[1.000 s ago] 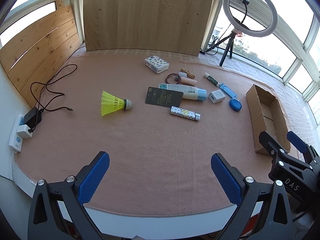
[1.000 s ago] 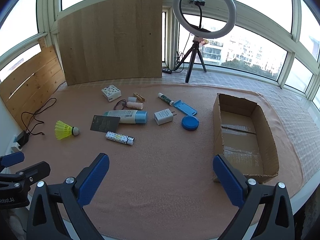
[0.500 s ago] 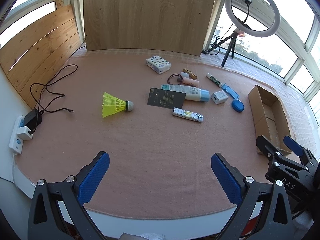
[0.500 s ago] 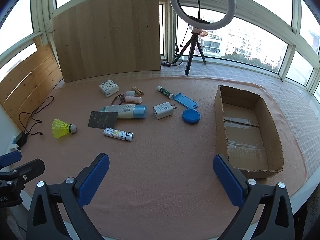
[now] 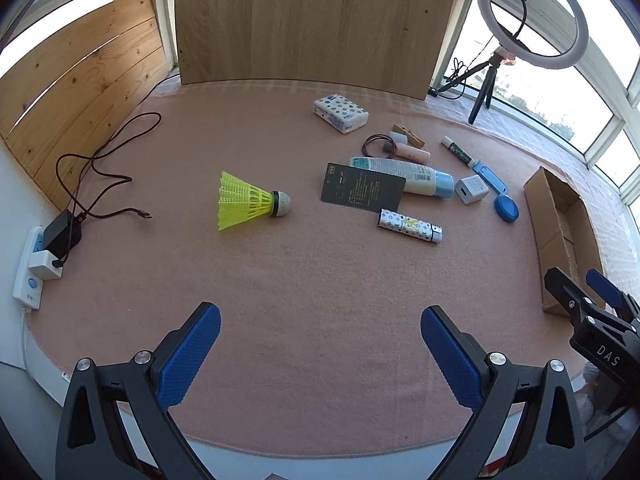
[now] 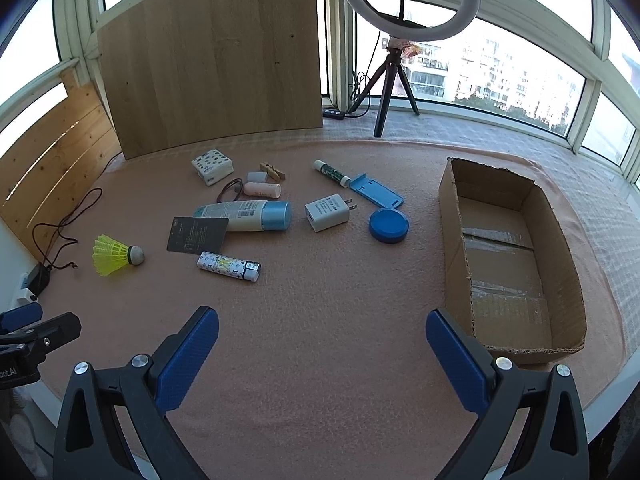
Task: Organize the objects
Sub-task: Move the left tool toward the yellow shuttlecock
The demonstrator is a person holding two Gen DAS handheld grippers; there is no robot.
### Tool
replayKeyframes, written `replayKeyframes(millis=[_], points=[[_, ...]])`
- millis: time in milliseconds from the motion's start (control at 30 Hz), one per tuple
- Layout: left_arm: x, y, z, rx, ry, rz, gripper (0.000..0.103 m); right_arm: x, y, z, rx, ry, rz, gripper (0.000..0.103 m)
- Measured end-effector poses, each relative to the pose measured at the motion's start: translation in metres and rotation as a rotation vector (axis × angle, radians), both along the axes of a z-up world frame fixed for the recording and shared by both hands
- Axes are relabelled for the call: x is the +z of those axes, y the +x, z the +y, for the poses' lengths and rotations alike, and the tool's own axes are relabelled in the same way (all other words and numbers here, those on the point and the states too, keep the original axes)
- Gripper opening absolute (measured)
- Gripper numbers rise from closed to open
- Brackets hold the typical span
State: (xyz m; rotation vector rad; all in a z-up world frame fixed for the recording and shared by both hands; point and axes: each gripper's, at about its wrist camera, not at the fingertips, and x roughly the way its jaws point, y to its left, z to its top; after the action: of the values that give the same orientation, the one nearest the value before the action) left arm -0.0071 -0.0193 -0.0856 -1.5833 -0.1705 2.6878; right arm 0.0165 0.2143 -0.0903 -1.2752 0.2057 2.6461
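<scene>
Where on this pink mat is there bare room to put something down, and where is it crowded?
Free: the wide near strip between both open grippers, left gripper and right gripper, and the patterned tube; also the stretch between the blue round lid and the cardboard box, whose inside is bare. Crowded: around the lotion bottle and white charger.

The worktop (image 6: 320, 320) is covered by a pinkish-beige cloth. At its far edge a light wooden board (image 6: 216, 56) is propped upright, and a plank panel (image 5: 80, 92) is set along the left side. The space is enclosed by white-framed windows (image 6: 500, 68), through which bright daylight and apartment blocks are seen. A ring light (image 6: 408, 0) on a small tripod is placed on the sill. A white power strip (image 5: 30, 276) with a black adapter is seen at the left edge.
</scene>
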Motion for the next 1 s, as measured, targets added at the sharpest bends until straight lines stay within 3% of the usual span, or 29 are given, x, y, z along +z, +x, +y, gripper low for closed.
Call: replayKeyframes(millis=[267, 533, 733, 867, 1000], points=[[-0.005, -0.026, -0.018, 0.018, -0.013, 0.022, 0.101, -0.016, -0.023, 0.005, 0.063, -0.041, -0.024, 0.102], [-0.005, -0.041, -0.072, 0.145, -0.046, 0.036, 0.098, -0.027, -0.047, 0.011, 0.085, -0.065, -0.072, 0.096], [-0.006, -0.043, -0.087, 0.164, -0.06, 0.045, 0.094, -0.035, -0.063, 0.014, 0.094, -0.103, -0.096, 0.096], [-0.009, -0.044, -0.088, 0.163, -0.055, 0.041, 0.093, -0.041, -0.074, 0.01, 0.133, -0.113, -0.109, 0.082], [-0.014, -0.043, -0.089, 0.163, -0.047, 0.03, 0.091, -0.044, -0.082, 0.005, 0.153, -0.12, -0.115, 0.08]])
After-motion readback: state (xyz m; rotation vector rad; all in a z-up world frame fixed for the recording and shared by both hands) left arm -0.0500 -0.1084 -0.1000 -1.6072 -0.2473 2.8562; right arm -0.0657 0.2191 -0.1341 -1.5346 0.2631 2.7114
